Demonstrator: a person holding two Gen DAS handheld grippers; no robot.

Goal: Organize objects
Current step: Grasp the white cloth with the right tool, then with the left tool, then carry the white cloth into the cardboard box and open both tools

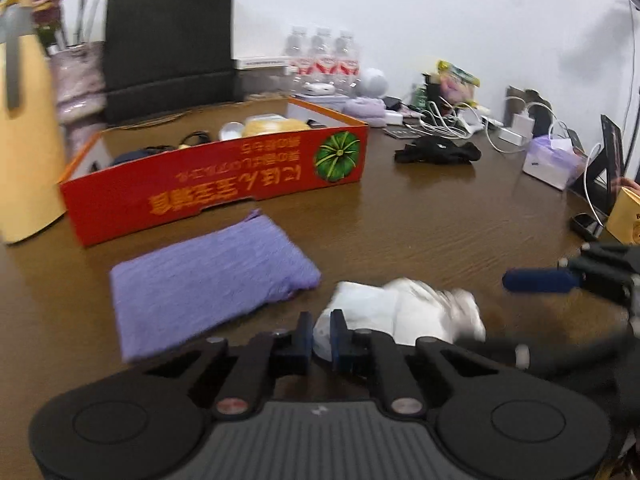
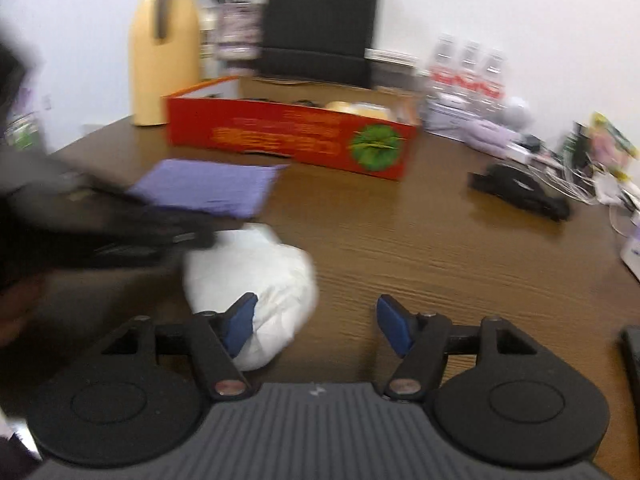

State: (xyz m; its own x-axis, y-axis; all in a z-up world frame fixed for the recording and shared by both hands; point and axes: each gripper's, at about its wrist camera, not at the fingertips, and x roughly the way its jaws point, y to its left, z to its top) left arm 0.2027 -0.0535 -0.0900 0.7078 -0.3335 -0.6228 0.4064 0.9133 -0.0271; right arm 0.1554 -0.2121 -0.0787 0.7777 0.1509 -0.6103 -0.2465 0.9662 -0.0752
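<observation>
A crumpled white cloth bundle [image 1: 408, 310] lies on the brown table. My left gripper [image 1: 321, 334] is shut on the bundle's near edge. In the right wrist view the same bundle [image 2: 252, 276] lies just left of my right gripper [image 2: 316, 320], which is open and empty with its left fingertip against the bundle. The right gripper also shows in the left wrist view [image 1: 536, 280]. A folded purple cloth [image 1: 204, 276] lies flat left of the bundle. An open red cardboard box [image 1: 224, 178] with several items inside stands behind it.
A tan jug [image 2: 164, 56] and a black bag [image 1: 168, 44] stand at the back left. Water bottles [image 1: 324, 60], cables and chargers [image 1: 460, 124], a black item [image 1: 438, 152] and a tissue pack [image 1: 552, 160] crowd the back right.
</observation>
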